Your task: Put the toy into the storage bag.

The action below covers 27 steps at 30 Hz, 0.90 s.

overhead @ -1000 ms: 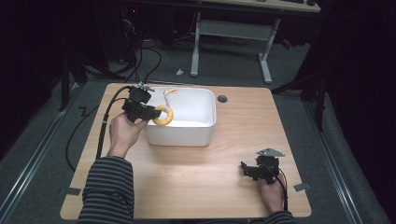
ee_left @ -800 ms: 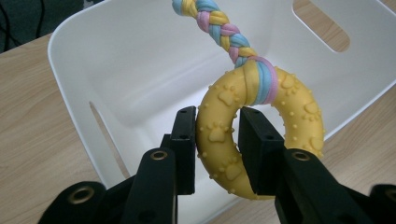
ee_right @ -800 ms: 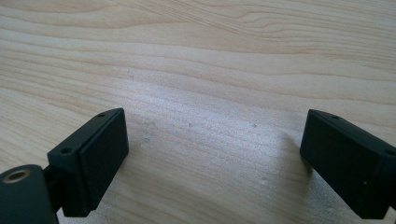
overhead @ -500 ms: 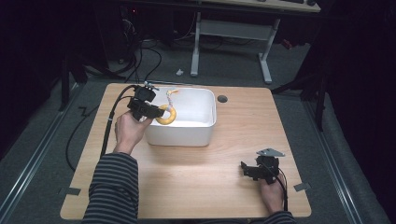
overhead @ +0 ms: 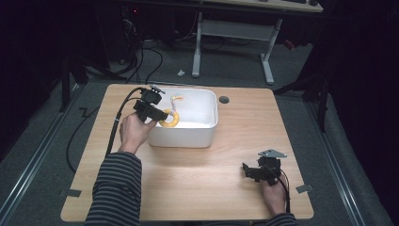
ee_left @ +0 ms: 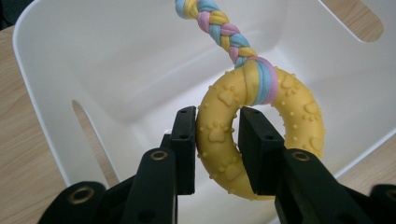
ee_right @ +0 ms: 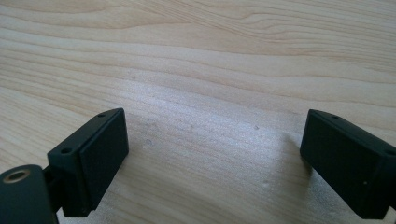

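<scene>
We see the left gripper (ee_left: 217, 144) clamping the yellow ring (ee_left: 261, 140) over the white bin (ee_left: 116, 70); its braided rope (ee_left: 219, 28) runs out of frame at the top. The right gripper (ee_right: 212, 158) rests wide apart above bare table (ee_right: 210, 60).

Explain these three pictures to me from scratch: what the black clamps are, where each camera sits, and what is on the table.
A person sits at a wooden table and holds a hand-operated two-jaw clamp in each hand. The high view looks down from above; the other two come from small cameras that ride on the clamps and look along their jaws. The left gripper is shut on a yellow ring toy with a braided pastel rope, held over a white plastic bin. The right gripper rests near the table's front right corner, its jaws wide open over bare wood, holding nothing.
</scene>
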Available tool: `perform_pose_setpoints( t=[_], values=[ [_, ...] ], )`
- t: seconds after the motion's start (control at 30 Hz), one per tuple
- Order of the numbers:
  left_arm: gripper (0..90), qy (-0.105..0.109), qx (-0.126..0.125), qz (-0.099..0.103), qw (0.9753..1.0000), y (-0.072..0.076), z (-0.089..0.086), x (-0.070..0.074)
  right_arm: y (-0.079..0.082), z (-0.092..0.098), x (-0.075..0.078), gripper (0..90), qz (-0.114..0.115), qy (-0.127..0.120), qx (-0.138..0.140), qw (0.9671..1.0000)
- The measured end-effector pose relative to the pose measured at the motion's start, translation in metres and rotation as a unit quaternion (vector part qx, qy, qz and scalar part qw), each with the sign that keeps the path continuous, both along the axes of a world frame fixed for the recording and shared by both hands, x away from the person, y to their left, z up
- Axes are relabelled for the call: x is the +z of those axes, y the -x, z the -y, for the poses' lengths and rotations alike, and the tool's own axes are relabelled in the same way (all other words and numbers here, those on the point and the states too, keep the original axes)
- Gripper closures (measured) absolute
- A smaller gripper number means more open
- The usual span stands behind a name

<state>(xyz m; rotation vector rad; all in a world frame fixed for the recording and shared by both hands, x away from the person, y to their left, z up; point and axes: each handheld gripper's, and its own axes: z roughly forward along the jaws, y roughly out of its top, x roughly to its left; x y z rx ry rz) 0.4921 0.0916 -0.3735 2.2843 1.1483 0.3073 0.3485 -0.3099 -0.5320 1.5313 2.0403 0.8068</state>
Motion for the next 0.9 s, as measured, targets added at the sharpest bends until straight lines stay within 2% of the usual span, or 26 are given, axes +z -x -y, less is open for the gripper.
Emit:
perform_pose_setpoints(
  t=[0.07, 0.13, 0.3, 0.43, 0.6, 0.77, 0.9],
  values=[
    [68.1, 0.0, -0.001, -0.006, 1.0, -0.001, 0.002, -0.001, 0.0, 0.0, 0.0, 7.6, 0.0, 0.0, 0.002, 1.0],
    [68.1, -0.009, -0.004, -0.009, 0.9999, -0.002, 0.004, 0.0, 0.0, 0.0, 0.0, 7.6, 0.0, 0.001, 0.004, 1.0],
    [68.0, -0.016, -0.004, -0.013, 0.9998, -0.003, 0.011, -0.003, 0.001, -0.002, 0.0, 7.6, 0.0, 0.001, 0.023, 0.9997],
    [68.0, -0.023, -0.011, -0.019, 0.9995, -0.005, 0.017, -0.008, 0.002, -0.002, 0.0, 7.7, 0.0, 0.001, 0.025, 0.9997],
    [68.0, -0.031, -0.011, -0.031, 0.999, -0.008, 0.016, -0.011, 0.001, -0.002, 0.0, 7.6, 0.0, 0.002, 0.027, 0.9996],
    [67.9, -0.015, -0.014, -0.032, 0.9993, -0.008, 0.015, -0.009, 0.002, -0.003, 0.0, 7.6, 0.0, 0.001, 0.028, 0.9996],
    [67.6, -0.018, -0.017, -0.032, 0.9992, -0.007, 0.015, -0.01, 0.002, -0.003, 0.0, 7.6, 0.0, 0.001, 0.028, 0.9996]
  ],
)
